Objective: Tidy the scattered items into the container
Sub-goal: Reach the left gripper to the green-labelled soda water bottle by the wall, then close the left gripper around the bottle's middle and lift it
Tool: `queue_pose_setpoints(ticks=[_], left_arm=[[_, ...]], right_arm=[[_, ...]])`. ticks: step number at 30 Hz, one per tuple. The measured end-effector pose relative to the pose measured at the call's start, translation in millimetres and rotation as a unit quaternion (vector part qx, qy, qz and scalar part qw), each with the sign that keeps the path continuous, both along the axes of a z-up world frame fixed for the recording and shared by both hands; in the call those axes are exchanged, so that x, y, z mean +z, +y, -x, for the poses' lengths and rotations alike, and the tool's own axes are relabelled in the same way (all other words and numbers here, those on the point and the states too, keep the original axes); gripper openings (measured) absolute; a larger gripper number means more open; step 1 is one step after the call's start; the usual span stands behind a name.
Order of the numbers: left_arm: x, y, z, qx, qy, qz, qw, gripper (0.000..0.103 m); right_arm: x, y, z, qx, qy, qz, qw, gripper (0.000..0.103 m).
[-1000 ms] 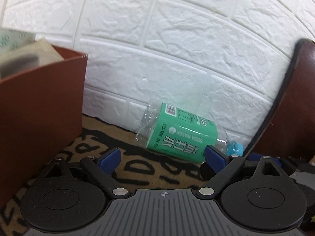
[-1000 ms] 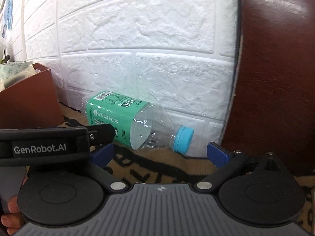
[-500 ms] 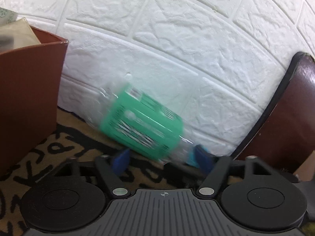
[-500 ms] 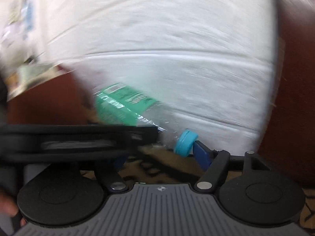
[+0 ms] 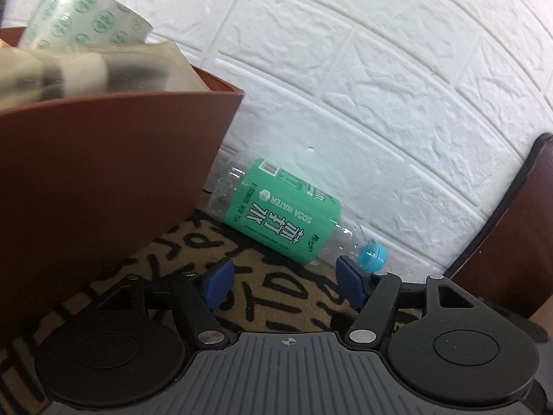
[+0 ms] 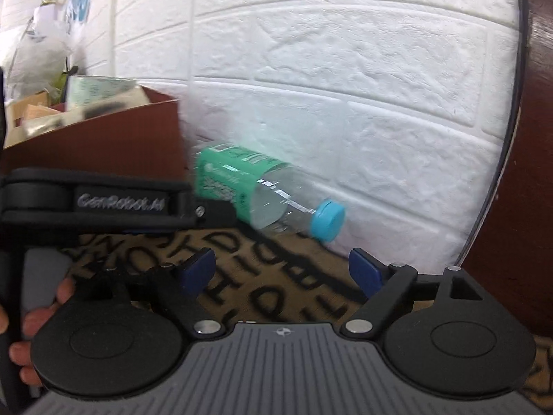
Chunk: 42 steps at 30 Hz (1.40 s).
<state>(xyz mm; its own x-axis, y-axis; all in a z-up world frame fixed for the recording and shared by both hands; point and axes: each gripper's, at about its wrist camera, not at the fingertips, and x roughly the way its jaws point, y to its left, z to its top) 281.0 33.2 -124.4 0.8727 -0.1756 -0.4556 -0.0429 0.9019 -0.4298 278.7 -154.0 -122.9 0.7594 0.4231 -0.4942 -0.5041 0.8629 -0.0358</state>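
The soda water bottle (image 5: 287,214) is being seen lying on its side on the patterned mat (image 5: 276,287), against the foot of the white brick wall (image 5: 345,86). Its green label (image 5: 276,211) is turned up and its blue cap (image 5: 372,253) is pointing to the right. The bottle base is lying just beside the corner of the brown container (image 5: 103,173).

The left gripper (image 5: 286,278) is being held with its jaws spread wide and nothing is being grasped between them. The bottle is lying just ahead of the blue pads (image 5: 217,278), and the cap is showing just above the right pad.

In the right wrist view the bottle (image 6: 255,190) is blurred. The right gripper (image 6: 281,273) is also being held released and is carrying nothing, with the blue cap (image 6: 328,219) ahead of its open jaws. The left gripper is being seen at the left side of this view, close to the label.

In the container a tape roll (image 5: 86,20) with green marks and some blurred packets are being kept. A dark wooden panel (image 6: 518,173) is standing at the right, against the wall.
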Motion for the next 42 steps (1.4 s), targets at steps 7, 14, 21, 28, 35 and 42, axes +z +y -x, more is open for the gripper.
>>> queue_pose_setpoints(ticks=[7,14,21,28,35,42], left_arm=[[-2.3,4.5,-12.5,0.010,-0.014,0.025,0.9996,0.084],[-7.4,21.1,-11.9,0.045,-0.008,0.055,0.9975,0.084],[-6.2,21.4,-10.8,0.044,-0.009,0.052,0.9976,0.084],[-3.7,28.9,-3.4,0.036,-0.007,0.060,0.9975,0.083],[0.7,25.9,1.1,0.021,-0.008,0.043,0.9988,0.084],[-2.1,29.3,-8.1,0.006,-0.001,0.062,0.9981,0.084]], right_arm=[[-4.1,15.9,-27.4,0.050,-0.017,0.052,0.997,0.096],[-11.5,32.4,-33.0,0.076,-0.033,0.104,0.991,0.098],[-11.7,31.8,-47.4,0.067,-0.015,0.093,0.993,0.099],[-6.3,24.3,-15.6,0.118,-0.013,0.080,0.990,0.096],[-6.6,16.9,26.8,0.142,-0.031,0.072,0.987,0.092],[-9.2,39.3,-1.9,0.078,-0.008,0.078,0.994,0.060]])
